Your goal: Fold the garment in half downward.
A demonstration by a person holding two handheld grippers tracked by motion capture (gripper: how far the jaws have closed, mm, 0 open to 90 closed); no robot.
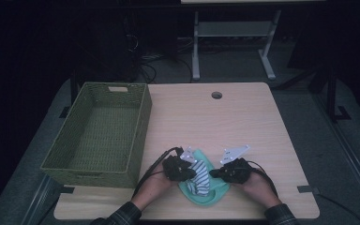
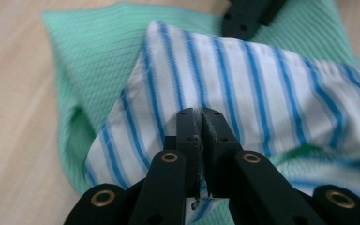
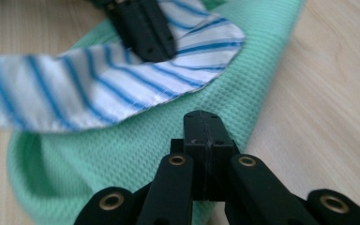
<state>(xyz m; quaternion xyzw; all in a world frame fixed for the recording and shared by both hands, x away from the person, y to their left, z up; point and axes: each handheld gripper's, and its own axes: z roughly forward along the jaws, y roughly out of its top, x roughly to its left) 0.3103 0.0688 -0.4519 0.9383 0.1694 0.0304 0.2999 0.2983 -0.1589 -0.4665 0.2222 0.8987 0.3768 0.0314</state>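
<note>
Two cloths at the table's near edge: left gripper pinches the blue-striped white cloth, right gripper closed, seemingly on the mint-green waffle cloth underneath; risk: a lift drags both layers, or thin fabric slips free, short of the green wicker basket far left.

I look at the cloths, the basket and the counter, and I can see no words, numbers or signs to read on any of them.
</note>
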